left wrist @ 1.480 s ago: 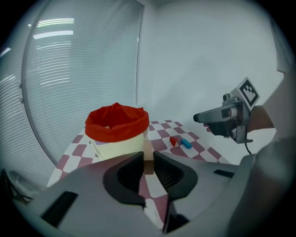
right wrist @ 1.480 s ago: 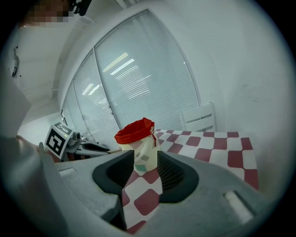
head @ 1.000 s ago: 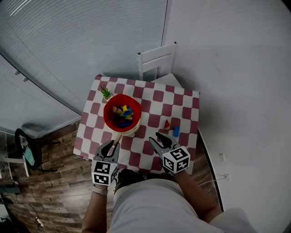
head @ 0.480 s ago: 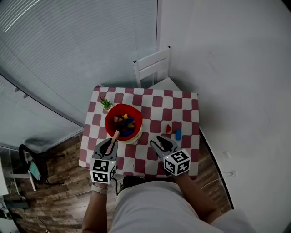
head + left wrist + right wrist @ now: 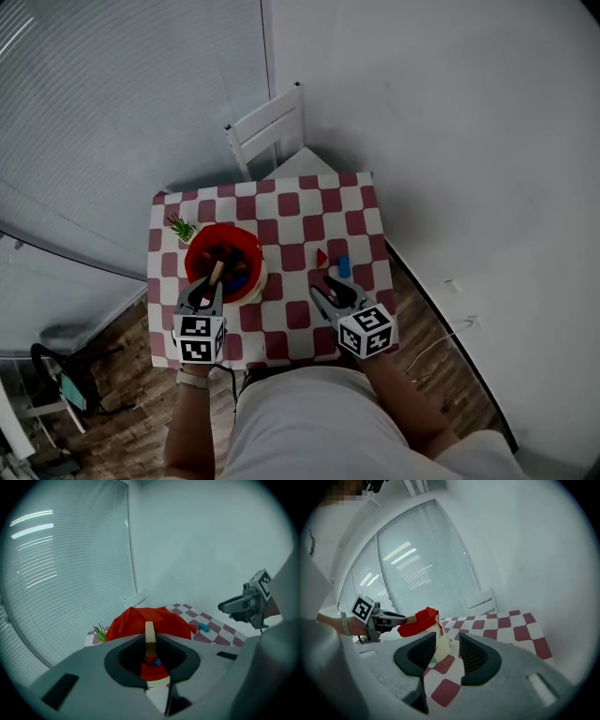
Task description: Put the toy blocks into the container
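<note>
One tan block clamped in left claw, over red container.

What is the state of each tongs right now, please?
Left tongs: closed, holding a tan block.
Right tongs: open, holding nothing.

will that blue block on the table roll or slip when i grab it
The blue block looks small and rigid, so probably light. It lies flat on the cloth, so it is unlikely to tip. If rounded, it might roll when nudged.
</note>
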`<state>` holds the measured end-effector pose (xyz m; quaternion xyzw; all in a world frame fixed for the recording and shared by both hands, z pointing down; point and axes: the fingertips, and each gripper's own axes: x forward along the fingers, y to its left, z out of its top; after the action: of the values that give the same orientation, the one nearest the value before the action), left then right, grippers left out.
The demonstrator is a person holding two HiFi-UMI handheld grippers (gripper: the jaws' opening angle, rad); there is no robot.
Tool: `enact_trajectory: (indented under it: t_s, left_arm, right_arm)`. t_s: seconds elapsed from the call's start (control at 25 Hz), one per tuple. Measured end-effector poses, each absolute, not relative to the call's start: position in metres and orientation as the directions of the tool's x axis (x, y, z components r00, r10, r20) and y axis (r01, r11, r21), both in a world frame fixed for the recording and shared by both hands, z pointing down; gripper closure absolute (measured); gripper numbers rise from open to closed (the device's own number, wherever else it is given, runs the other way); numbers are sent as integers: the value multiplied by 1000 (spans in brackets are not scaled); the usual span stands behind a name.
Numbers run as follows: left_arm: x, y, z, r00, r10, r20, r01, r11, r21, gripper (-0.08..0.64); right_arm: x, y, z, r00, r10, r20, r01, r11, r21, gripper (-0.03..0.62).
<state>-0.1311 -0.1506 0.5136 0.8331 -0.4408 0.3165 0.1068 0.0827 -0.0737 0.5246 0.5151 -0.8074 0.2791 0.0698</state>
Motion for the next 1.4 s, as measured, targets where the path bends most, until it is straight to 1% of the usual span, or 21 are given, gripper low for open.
enact_trajectory:
  t_s: [0.2,0.32,0.48,1.04,1.4]
  left_arm:
    - [-130,-162,529,381,-643,664,-789,-601,-129,497]
    - [-130,-167,531,372,-645,667,-795,-593,-130,497]
    - [-129,-170,527,375,-656,655,-804,-582,-123,456]
    - [-132,-133,501,320,-724,612,-882,-464,-87,456]
    - [-136,-91,507,267,-736,622,-923,-382,-56,456]
  right_arm:
    - [108,-67,534,-398,-814,423,-894,240,-379,431]
    - [119,-64,536,-376,-822,428,-901,218,-374,431]
    - [131,-66,535,-361,-830,426,-901,191,-391,431]
    - [149,-67,550,-392,-793,466,-902,231,-365,431]
    - [169,-75,587,-331,-769,547,-938,203,-281,431]
